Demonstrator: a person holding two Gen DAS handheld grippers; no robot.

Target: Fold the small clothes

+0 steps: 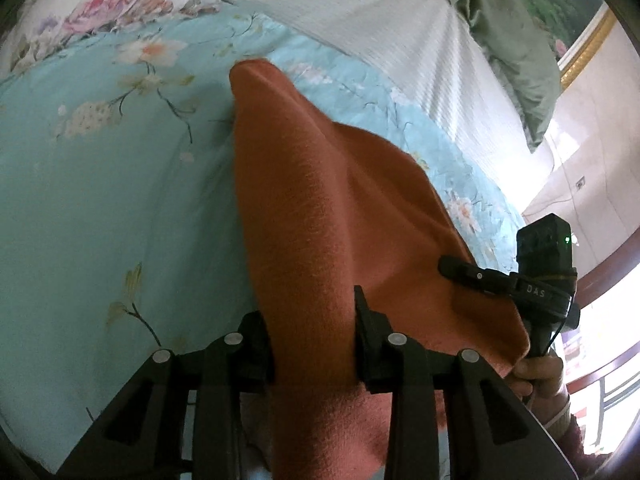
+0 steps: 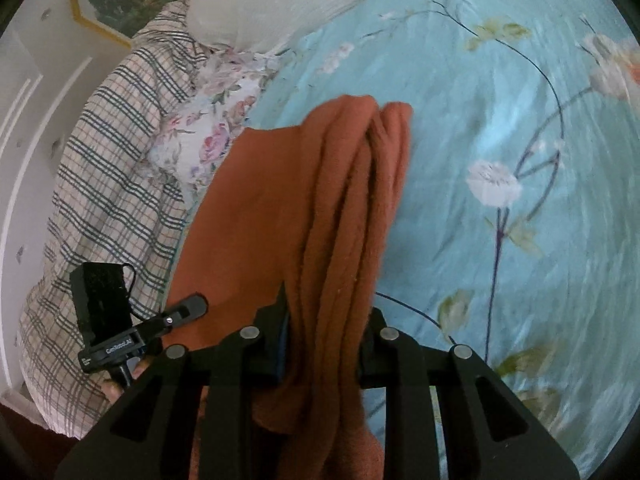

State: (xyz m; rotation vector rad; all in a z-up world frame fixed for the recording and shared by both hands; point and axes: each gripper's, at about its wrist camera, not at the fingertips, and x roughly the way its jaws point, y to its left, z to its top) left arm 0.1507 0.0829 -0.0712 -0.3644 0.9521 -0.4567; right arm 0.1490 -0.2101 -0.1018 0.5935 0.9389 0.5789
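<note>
While the left gripper (image 1: 316,344) and right gripper (image 2: 326,344) each clamp an edge of the rust-orange cloth (image 1: 320,208), it hangs between their fingers above the blue floral bedsheet (image 1: 100,184).

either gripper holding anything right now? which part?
Both hold the orange cloth. The left gripper is shut on a bunched fold along one edge, the right gripper on a gathered bundle of folds; which corners cannot be told.

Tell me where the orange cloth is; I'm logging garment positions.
The orange cloth hangs between both grippers, left gripper and right gripper, over the blue floral bedsheet.
</note>
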